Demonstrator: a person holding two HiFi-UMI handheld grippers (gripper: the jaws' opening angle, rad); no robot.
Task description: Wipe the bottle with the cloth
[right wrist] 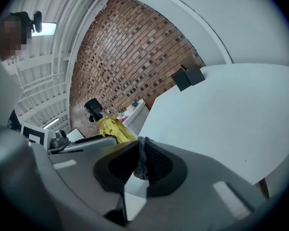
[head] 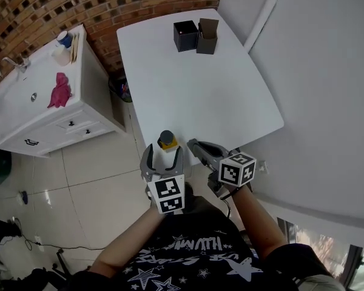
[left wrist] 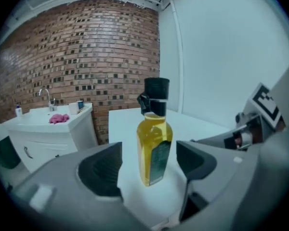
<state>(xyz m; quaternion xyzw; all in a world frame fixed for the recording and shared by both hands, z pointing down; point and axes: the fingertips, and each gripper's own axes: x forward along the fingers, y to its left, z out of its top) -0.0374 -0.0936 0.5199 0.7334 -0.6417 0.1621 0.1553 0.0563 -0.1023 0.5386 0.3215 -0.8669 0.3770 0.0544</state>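
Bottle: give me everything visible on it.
The bottle is a clear, plastic-looking flask of yellow liquid, with a dark label on one side and a black cap with a small side tab. It stands upright near the front edge of the white table, between the left gripper's open jaws, and neither pad touches it. The grey cloth, pinched in the right gripper, is off it.

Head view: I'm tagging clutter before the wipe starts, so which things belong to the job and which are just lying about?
Job: bottle, upright on the white table between the open left gripper; grey cloth pinched in the right gripper.
Lying about: black box and dark box at the table's far end; pink rag and cups on the sink cabinet.
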